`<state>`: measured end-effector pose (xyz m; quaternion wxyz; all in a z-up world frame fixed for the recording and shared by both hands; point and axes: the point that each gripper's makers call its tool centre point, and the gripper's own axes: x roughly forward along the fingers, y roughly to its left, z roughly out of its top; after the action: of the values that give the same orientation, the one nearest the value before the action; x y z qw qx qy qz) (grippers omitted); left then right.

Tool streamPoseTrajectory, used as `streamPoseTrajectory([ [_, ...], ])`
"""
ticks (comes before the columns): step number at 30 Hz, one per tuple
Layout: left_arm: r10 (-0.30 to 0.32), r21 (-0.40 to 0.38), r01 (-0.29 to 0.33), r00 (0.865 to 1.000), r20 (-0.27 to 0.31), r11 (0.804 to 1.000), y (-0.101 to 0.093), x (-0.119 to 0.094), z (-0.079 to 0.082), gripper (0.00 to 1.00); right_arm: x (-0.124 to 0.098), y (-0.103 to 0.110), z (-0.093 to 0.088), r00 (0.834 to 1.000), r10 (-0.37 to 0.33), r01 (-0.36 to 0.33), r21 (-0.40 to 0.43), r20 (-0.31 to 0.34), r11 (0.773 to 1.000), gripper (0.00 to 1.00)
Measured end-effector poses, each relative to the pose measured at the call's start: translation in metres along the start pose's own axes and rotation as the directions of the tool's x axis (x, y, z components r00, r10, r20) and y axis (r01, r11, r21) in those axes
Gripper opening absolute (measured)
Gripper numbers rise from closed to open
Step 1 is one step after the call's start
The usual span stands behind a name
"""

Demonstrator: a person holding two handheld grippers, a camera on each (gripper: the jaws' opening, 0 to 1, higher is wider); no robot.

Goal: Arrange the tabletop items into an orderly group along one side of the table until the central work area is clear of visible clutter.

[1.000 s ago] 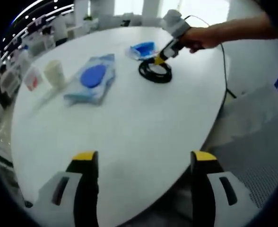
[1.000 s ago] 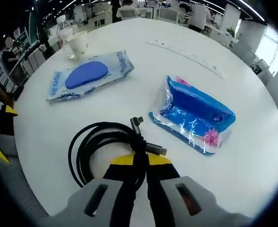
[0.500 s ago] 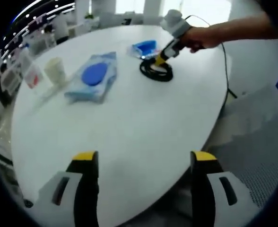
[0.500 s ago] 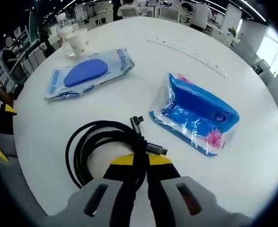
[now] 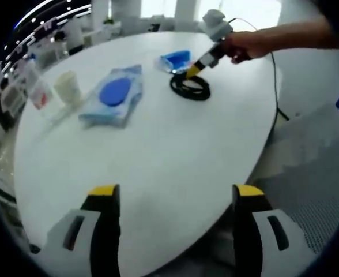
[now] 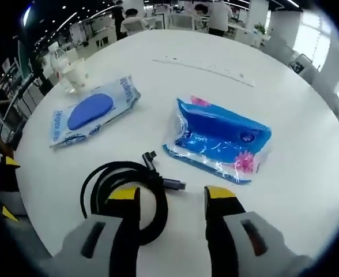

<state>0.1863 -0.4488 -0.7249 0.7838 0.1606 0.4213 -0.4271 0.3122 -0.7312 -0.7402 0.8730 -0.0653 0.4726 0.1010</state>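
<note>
In the right gripper view, the coiled black cable [image 6: 126, 187] is seen low and left of centre on the white counter [image 6: 308, 150], partly between the parted jaws of the right hand-held gripper [image 6: 170, 199]; the left hand-held gripper [image 5: 175, 196], also open, sits well away.

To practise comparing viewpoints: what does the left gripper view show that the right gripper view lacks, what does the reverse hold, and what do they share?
Left gripper view: a hand holding the right gripper from above. Right gripper view: a long white strip across the table and the cable's plugs. Shared: the white table, black cable, wipes pack, blue tissue pack and cup.
</note>
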Motion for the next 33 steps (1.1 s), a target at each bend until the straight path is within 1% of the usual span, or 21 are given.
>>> streamPoseTrajectory([
  [3, -0.004, 0.005, 0.004, 1.0, 0.0, 1.0, -0.001, 0.0, 0.0, 0.77, -0.004, -0.002, 0.002, 1.0, 0.0, 0.0, 0.012, 0.009, 1.0, 0.47],
  [11, -0.011, 0.011, 0.01, 1.0, 0.005, 1.0, -0.003, 0.0, 0.003, 0.77, -0.014, -0.003, 0.002, 1.0, -0.004, 0.003, 0.014, 0.03, 1.0, 0.46],
  [14, -0.014, 0.015, 0.014, 1.0, 0.006, 1.0, -0.004, 0.0, 0.003, 0.77, -0.019, -0.002, -0.001, 0.999, -0.003, 0.001, 0.037, 0.041, 0.999, 0.46],
  [27, -0.029, 0.027, 0.029, 1.0, 0.009, 0.999, -0.009, 0.0, 0.005, 0.77, -0.05, -0.006, -0.014, 0.997, -0.021, 0.016, 0.061, 0.078, 0.998, 0.43],
  [30, -0.033, 0.028, 0.033, 0.999, 0.01, 0.999, -0.011, 0.0, 0.006, 0.77, -0.056, -0.004, -0.018, 0.996, -0.016, 0.008, 0.084, 0.089, 0.996, 0.43],
  [31, -0.035, 0.028, 0.034, 0.999, 0.011, 0.999, -0.011, 0.0, 0.006, 0.77, -0.059, -0.001, -0.019, 0.995, -0.004, -0.006, 0.102, 0.098, 0.995, 0.43],
  [33, -0.036, 0.028, 0.036, 0.999, 0.011, 0.999, -0.011, 0.0, 0.006, 0.77, -0.063, 0.001, -0.021, 0.993, 0.001, -0.014, 0.114, 0.114, 0.993, 0.43],
])
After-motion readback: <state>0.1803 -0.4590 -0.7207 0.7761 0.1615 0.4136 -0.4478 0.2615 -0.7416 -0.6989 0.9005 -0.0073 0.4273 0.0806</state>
